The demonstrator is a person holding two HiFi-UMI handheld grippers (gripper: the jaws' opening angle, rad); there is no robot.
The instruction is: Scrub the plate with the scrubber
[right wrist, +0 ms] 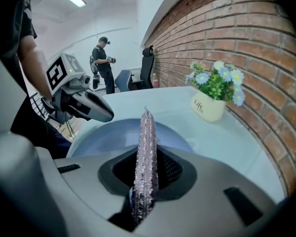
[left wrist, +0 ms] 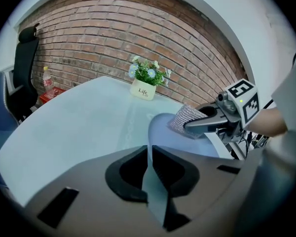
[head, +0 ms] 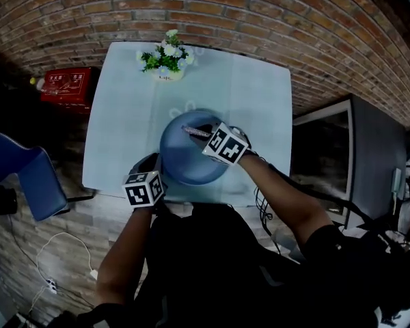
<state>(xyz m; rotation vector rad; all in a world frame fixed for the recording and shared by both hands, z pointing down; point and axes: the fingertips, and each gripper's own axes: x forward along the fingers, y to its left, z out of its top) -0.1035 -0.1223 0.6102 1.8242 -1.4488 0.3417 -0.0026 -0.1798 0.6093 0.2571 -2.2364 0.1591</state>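
Note:
A blue plate (head: 184, 157) sits near the table's front edge. My left gripper (head: 152, 171) is shut on the plate's (left wrist: 167, 127) near-left rim, which runs edge-on between its jaws (left wrist: 150, 181). My right gripper (head: 203, 134) hangs over the plate's far right part, shut on a silvery mesh scrubber (head: 195, 132). In the right gripper view the scrubber (right wrist: 146, 157) stands edge-on between the jaws above the plate (right wrist: 108, 137). From the left gripper view the scrubber (left wrist: 186, 119) rests on or just over the plate's surface.
A small pot of flowers (head: 166, 63) stands at the table's (head: 123, 128) far edge. A red box (head: 70, 85) lies left of the table, a blue chair (head: 31, 176) nearer left. A brick wall runs behind. A person (right wrist: 102, 63) stands far off.

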